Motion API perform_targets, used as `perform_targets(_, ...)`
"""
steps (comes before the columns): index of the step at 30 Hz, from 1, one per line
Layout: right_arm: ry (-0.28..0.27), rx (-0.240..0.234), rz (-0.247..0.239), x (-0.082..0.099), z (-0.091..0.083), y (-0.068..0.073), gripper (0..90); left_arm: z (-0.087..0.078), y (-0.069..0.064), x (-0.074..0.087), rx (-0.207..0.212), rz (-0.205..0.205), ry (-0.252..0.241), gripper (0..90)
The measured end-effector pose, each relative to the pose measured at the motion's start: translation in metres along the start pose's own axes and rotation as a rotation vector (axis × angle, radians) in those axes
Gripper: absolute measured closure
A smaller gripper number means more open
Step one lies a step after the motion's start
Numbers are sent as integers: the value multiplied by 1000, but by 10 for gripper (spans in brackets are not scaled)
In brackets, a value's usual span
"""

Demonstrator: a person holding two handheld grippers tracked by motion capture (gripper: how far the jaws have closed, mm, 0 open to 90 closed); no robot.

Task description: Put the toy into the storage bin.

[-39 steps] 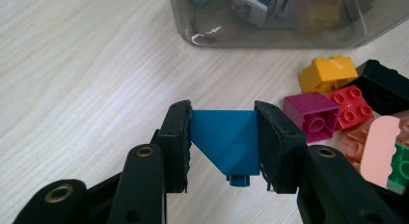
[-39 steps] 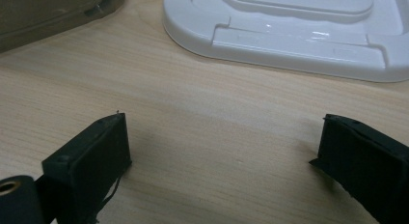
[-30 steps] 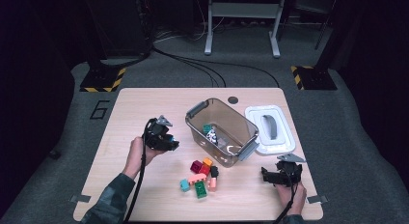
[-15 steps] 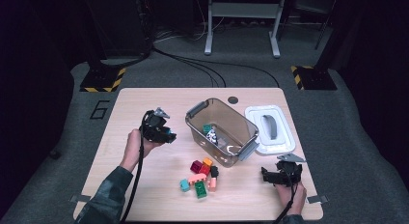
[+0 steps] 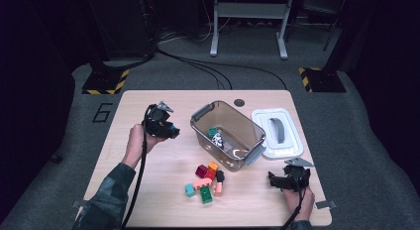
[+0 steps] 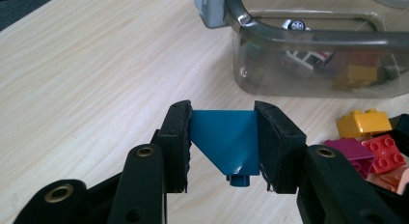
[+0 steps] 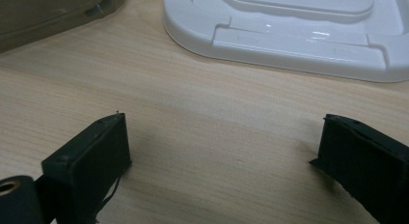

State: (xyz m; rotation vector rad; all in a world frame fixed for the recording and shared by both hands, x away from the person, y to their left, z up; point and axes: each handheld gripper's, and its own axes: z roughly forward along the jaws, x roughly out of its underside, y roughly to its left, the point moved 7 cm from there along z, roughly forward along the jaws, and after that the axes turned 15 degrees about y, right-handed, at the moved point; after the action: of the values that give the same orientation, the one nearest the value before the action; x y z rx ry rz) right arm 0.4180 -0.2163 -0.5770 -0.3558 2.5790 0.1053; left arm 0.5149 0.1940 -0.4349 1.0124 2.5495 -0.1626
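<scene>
Left gripper [image 6: 223,147] clamped on a blue sloped toy brick [image 6: 225,139], held above the wooden table [image 5: 148,165], left of the clear plastic bin [image 5: 229,136]. Right gripper [image 7: 224,166] wide open, nothing between jaws, near the white lid [image 7: 299,26].

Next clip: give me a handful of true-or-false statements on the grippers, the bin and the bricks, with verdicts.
1. The left gripper is shut on a blue brick. True.
2. The right gripper holds a yellow brick. False: its fingers stand wide apart with bare table between them.
3. The white lid is on the clear bin. False: it lies on the table beside the open bin.
4. Loose bricks lie in a cluster on the table in front of the bin. True.
5. The bin is empty. False: some pieces lie inside, among them a small toy car.
</scene>
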Motion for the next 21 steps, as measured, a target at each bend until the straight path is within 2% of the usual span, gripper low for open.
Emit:
perform_targets(13, 0, 0, 0, 0, 0, 0, 32, -16, 9, -24, -23, 2, -22, 591)
perform_targets(21, 0, 0, 0, 0, 0, 0, 32, -26, 6, -42, -32, 16, -36, 591)
